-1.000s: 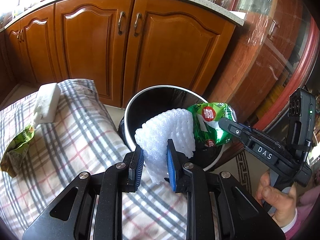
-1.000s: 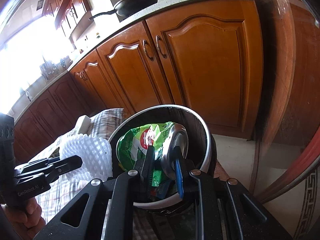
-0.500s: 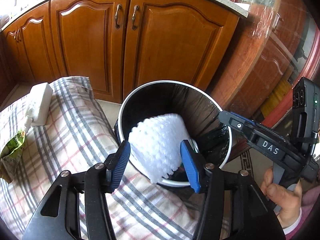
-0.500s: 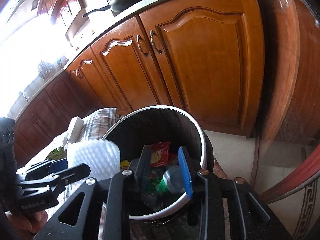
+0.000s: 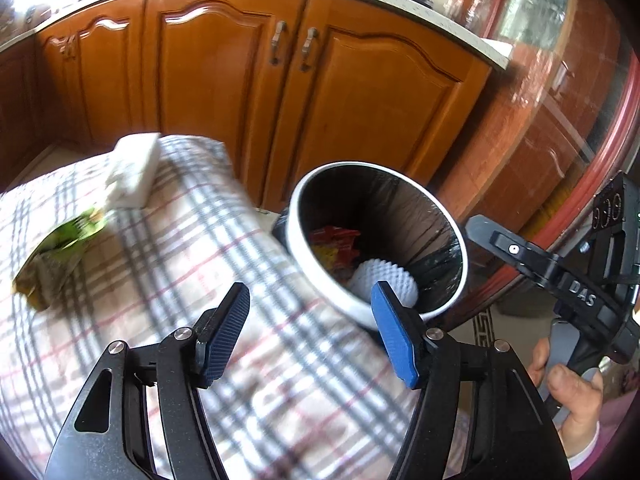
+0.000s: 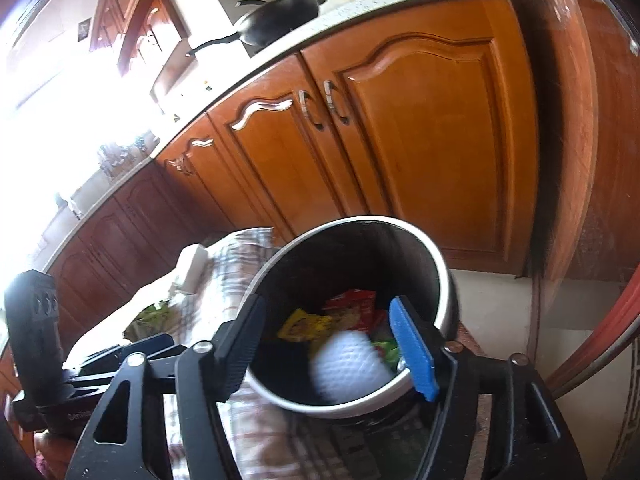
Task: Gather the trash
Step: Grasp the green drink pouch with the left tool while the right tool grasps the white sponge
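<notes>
A round bin [image 5: 294,216] with a white rim and black liner stands beside the checked-cloth table; it also shows in the right wrist view [image 6: 442,264]. Inside lie a white foam net [image 5: 382,282] [image 6: 346,366], red and yellow wrappers [image 6: 352,312] and green packaging. My left gripper [image 5: 310,330] is open and empty over the table edge by the bin. My right gripper [image 6: 332,346] is open and empty above the bin. A green wrapper [image 5: 56,252] and a white box [image 5: 134,168] lie on the table.
Wooden cabinets [image 5: 224,80] under a stone counter stand behind the bin. A black wok [image 6: 280,20] sits on the counter. A glass-fronted red cabinet [image 5: 560,100] stands right of the bin. The checked cloth [image 5: 180,240] covers the table.
Both grippers opened wide. The foam net dropped from my left gripper into the bin; the green bag and can fell from my right gripper into it. Both grippers drew back.
</notes>
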Demonstrator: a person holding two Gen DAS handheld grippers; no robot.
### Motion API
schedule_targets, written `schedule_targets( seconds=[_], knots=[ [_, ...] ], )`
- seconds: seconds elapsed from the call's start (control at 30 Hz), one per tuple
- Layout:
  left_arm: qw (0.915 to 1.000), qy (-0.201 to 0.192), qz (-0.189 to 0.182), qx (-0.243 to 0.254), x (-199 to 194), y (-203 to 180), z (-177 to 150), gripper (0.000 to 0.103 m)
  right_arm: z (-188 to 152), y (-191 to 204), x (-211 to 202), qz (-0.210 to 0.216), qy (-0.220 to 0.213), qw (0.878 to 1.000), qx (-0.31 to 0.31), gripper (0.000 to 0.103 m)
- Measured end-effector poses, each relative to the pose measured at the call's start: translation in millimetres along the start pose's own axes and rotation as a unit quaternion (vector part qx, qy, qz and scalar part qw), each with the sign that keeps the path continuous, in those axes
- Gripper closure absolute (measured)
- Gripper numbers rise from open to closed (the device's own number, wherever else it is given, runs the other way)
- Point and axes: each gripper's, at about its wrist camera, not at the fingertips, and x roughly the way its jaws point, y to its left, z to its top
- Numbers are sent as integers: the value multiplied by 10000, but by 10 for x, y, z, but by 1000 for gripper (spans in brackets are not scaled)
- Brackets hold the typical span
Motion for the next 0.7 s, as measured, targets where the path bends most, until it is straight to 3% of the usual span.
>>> schedule_targets(
  seconds=[0.2,0.7],
  knots=[
    [9992,-127,255,-268,-241,342,-194,39,-140,350,22,355,113,9991,-190,14],
    [9943,-141,850,-625,-551,1149,-462,39,-417,1100,446,834,676,9921,-648,12]
  ],
)
